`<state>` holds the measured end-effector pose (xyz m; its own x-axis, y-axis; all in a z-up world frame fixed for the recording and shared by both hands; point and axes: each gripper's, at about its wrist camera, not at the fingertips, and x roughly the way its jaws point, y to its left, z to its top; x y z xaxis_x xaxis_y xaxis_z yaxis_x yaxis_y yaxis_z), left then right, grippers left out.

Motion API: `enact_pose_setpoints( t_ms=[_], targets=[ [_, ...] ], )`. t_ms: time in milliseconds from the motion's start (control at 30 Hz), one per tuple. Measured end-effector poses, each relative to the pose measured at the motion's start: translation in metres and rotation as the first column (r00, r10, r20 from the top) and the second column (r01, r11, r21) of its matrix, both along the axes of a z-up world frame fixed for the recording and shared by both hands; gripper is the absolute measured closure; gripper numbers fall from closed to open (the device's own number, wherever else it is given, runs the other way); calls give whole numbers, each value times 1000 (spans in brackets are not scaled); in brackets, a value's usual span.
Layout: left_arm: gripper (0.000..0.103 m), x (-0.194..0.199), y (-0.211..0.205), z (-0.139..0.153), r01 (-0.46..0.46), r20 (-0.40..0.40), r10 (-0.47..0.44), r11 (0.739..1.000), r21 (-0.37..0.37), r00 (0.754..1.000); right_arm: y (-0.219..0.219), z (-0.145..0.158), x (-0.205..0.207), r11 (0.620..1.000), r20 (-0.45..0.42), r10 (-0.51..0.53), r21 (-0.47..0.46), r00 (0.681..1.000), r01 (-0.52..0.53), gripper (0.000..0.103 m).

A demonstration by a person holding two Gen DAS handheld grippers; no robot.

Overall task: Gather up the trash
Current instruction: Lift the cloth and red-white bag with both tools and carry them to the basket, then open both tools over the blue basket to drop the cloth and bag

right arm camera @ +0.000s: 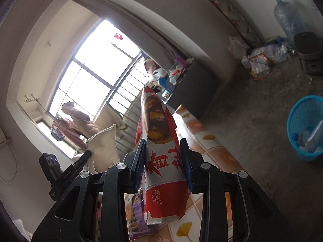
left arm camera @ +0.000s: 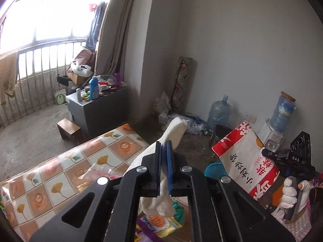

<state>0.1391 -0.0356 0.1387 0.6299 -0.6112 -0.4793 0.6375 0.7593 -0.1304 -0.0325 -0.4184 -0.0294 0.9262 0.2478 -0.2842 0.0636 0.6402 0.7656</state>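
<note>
Left claw: the left claw (left arm camera: 165, 147) is pinching a white crumpled tissue (left arm camera: 175, 129), its blue pads nearly together with the paper squeezed between them; the tissue is sticking out toward 12 o'clock past the tips and hanging down toward 6 o'clock behind them
Right claw: the right claw (right arm camera: 164, 151) is gripping a red-and-white paper bag (right arm camera: 159, 141) printed with a loaf of bread, its pads pressing on both sides at a middling width; the bag is pointing toward 12 o'clock in the right wrist view
Bag seen from the left: the bag is showing at 3 o'clock of the left claw, tilted, with a gloved hand (left arm camera: 290, 193) on the right handle below it
Tissue seen from the right: the white paper is standing at 9 o'clock of the bag, apart from it
Worktop: the worktop (left arm camera: 60, 173), covered in a leaf-patterned tile cloth, is lying under both claws, with a clear wrapper (left arm camera: 97, 171) and purple packets (right arm camera: 137, 217) resting on it
Blue basket: the blue basket (right arm camera: 300, 119) is sitting on the floor at 3 o'clock of the right claw, well apart, already holding some rubbish
</note>
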Motion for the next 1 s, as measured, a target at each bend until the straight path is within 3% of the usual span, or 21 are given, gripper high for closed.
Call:
enact_pose_setpoints(
  t_ms=[100, 233, 300, 467, 733, 767, 833, 867, 900, 1000],
  targets=[
    [98, 16, -70, -8, 127, -87, -127, 992, -1, 988, -41, -3, -27, 982, -29, -186, -24, 982, 185, 71],
    [98, 42, -168, -44, 253, -303, -247, 967, -20, 920, -86, -29, -48, 920, -135, -389, -18, 911, 391, 71],
    [98, 49, -218, -67, 285, -355, -258, 958, 27, 899, -104, -50, -53, 885, -198, -455, 3, 868, 465, 71],
    [98, 55, -327, -127, 378, -470, -295, 921, 91, 832, -135, -104, -44, 808, -333, -549, 25, 767, 589, 71],
    [98, 59, -454, -198, 472, -538, -330, 870, 146, 775, -184, -179, -17, 718, -493, -612, -20, 618, 696, 70],
    [96, 59, -468, -205, 488, -542, -339, 859, 154, 769, -189, -188, -13, 705, -511, -618, -25, 597, 709, 68],
    [79, 64, -488, -221, 497, -560, -329, 850, 174, 760, -200, -207, -4, 682, -528, -630, -25, 569, 731, 64],
    [60, 67, -494, -229, 491, -576, -317, 854, 173, 754, -206, -218, 3, 681, -530, -629, -23, 569, 732, 55],
    [56, 70, -497, -236, 479, -587, -302, 861, 170, 751, -211, -231, 10, 681, -540, -624, -20, 566, 732, 45],
    [56, 77, -495, -249, 448, -608, -268, 879, 163, 747, -216, -267, 20, 694, -622, -575, -26, 531, 720, 42]
  ],
)
